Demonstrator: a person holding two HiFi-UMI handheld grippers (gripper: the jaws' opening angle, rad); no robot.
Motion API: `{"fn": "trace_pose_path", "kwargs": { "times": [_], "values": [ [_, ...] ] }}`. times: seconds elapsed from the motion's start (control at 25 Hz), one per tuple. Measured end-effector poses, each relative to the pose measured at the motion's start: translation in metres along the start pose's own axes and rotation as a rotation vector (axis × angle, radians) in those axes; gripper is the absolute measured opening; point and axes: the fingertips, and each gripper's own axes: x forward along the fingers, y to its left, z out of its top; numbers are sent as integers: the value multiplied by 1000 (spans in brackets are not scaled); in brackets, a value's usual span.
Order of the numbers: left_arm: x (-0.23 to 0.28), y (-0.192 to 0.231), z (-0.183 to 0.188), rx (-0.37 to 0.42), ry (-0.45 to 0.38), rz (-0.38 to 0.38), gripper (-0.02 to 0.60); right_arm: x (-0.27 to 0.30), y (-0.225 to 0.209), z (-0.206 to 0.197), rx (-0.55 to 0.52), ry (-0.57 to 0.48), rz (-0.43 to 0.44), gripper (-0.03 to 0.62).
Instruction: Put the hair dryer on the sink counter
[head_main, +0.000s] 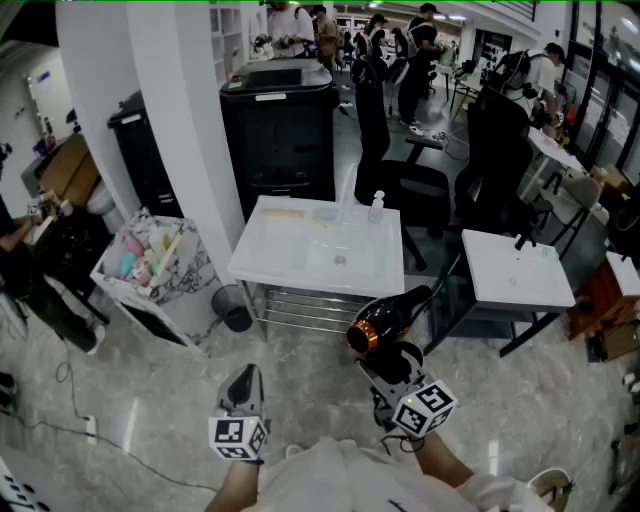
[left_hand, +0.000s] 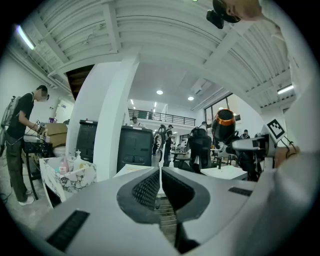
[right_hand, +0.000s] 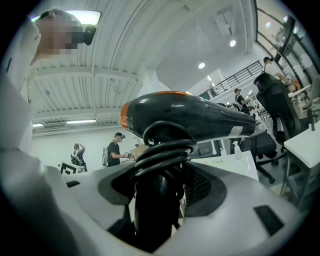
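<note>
right claw (head_main: 390, 362) forward, gripping hair dryer (head_main: 384, 322) (by handle) | left claw (head_main: 246, 384) forward, closed

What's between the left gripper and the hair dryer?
Nothing. The head view shows only bare grey floor between the left gripper and the hair dryer, which the right gripper holds.

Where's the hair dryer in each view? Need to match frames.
Head view: hair dryer lower centre-right, just in front of the sink counter.
Left gripper view: hair dryer right of centre, mid-height, orange band on top.
Right gripper view: hair dryer dead centre, filling the middle.
Shared landmark: the white sink counter, left of centre in the left gripper view, right in the right gripper view.
</note>
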Motion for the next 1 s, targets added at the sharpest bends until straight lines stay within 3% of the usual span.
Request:
{"fn": "trace_pose_path", "kwargs": {
  "times": [0.64,1.0],
  "values": [
    [-2,6,1,-14,2,-16,34,4,8,-1,22,0,-4,270],
    [-12,37,-4,-41,0,-10,34,28,29,-7,10,17,2,270]
  ]
}}
